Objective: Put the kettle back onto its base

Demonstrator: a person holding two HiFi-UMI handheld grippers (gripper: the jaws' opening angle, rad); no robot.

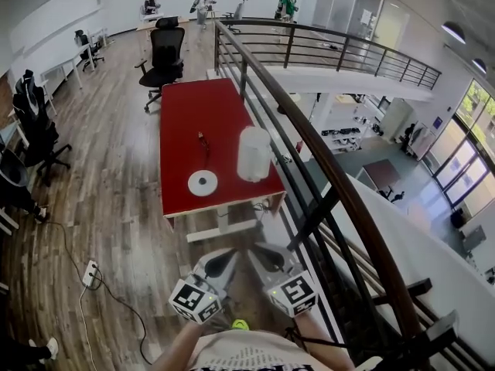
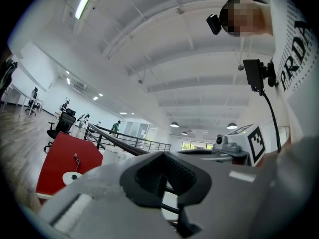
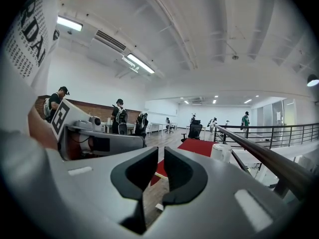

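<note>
Head view: the kettle [image 1: 253, 154] stands upright by the near right edge of the red desk [image 1: 186, 114]. It is apart from its round base [image 1: 203, 182], which lies just to its left and a little nearer. The left claw [image 1: 223, 261] and right claw [image 1: 263, 255] hang side by side over the floor [image 1: 131, 230], well short of the desk. The left claw is closed and empty. The right claw is closed to a thin slit with nothing in it.
</note>
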